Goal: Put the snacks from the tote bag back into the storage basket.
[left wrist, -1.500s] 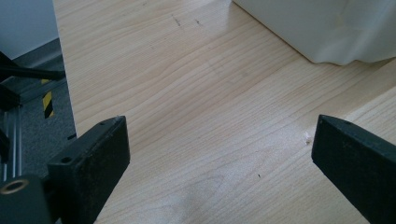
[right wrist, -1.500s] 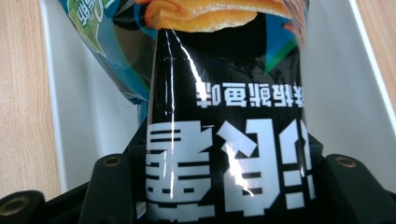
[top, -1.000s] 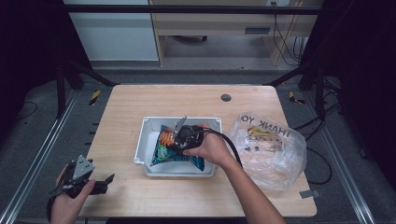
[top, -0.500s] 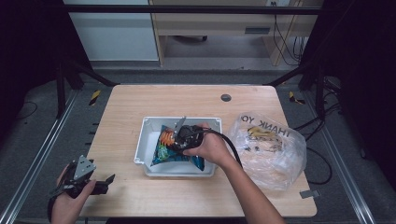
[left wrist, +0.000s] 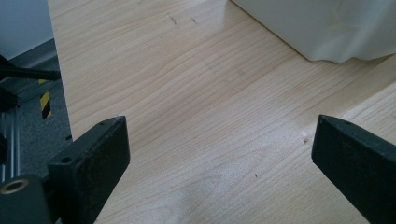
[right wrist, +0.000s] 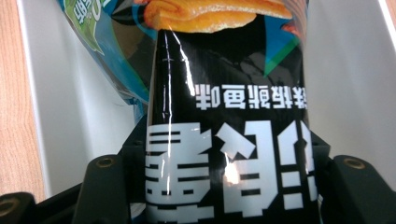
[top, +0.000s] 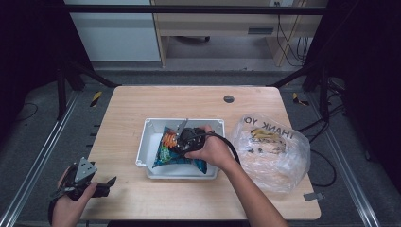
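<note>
Your right gripper (top: 176, 140) is clamped on the snack bag (right wrist: 224, 116), which sits inside the white bin (top: 150, 126) at the middle of the worktop (top: 198, 101). Your left gripper (top: 105, 183) rests at the worktop's near left corner, jaws wide apart over bare wood. A clear plastic bag (top: 274, 151) lies at the right edge, beside the bin.

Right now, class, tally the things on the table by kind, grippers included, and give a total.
White bins: 1
Snack bags: 1
Clear plastic bags: 1
Left gripper and right gripper: 2
Total: 5
</note>
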`<action>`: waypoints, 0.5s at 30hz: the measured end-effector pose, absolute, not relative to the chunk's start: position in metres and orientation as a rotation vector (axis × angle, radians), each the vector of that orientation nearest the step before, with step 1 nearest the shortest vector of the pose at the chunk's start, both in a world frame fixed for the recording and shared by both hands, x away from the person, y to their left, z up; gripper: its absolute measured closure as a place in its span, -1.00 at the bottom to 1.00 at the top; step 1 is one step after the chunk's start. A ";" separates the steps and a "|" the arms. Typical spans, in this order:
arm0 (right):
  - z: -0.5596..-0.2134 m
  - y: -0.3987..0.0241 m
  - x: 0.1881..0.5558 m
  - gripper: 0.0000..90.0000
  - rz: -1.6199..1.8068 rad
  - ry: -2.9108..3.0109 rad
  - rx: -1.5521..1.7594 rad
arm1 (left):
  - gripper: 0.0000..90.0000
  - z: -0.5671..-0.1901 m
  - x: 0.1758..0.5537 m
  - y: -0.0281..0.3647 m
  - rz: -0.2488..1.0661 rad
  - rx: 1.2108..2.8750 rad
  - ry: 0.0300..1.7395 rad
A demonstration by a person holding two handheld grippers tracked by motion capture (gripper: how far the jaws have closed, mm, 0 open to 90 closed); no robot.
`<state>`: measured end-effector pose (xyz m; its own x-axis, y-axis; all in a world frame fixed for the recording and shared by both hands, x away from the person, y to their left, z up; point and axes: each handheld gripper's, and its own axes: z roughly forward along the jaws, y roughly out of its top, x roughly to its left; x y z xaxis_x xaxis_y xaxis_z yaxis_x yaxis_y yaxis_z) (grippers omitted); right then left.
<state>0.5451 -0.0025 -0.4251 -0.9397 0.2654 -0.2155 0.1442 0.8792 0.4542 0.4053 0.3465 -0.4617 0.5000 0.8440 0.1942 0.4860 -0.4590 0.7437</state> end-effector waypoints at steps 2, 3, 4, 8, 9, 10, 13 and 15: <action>-0.424 -0.003 0.545 -0.15 0.637 2.773 0.310 | -0.91 -0.462 0.405 0.347 0.741 2.123 1.086; -0.424 -0.003 0.545 -0.17 0.636 2.773 0.312 | -0.91 -0.462 0.405 0.347 0.741 2.123 1.086; -0.424 -0.002 0.545 -0.20 0.638 2.772 0.331 | -0.91 -0.462 0.405 0.347 0.741 2.122 1.086; -0.423 -0.001 0.546 -0.25 0.636 2.770 0.330 | -0.91 -0.462 0.405 0.347 0.740 2.122 1.087; -0.423 0.000 0.546 -0.27 0.635 2.771 0.332 | -0.91 -0.462 0.405 0.348 0.740 2.124 1.086; -0.423 0.000 0.545 -0.28 0.641 2.770 0.338 | -0.91 -0.462 0.405 0.348 0.741 2.122 1.088; -0.423 0.002 0.545 -0.34 0.641 2.771 0.349 | -0.91 -0.462 0.405 0.348 0.736 2.121 1.089; -0.423 0.002 0.544 -0.39 0.622 2.777 0.336 | -0.91 -0.461 0.405 0.348 0.736 2.122 1.086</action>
<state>0.5444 0.0024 -0.4232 -0.9353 0.2817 -0.2141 0.1636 0.8807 0.4445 0.4049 0.3480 -0.4614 0.5029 0.8436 0.1885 0.4880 -0.4570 0.7437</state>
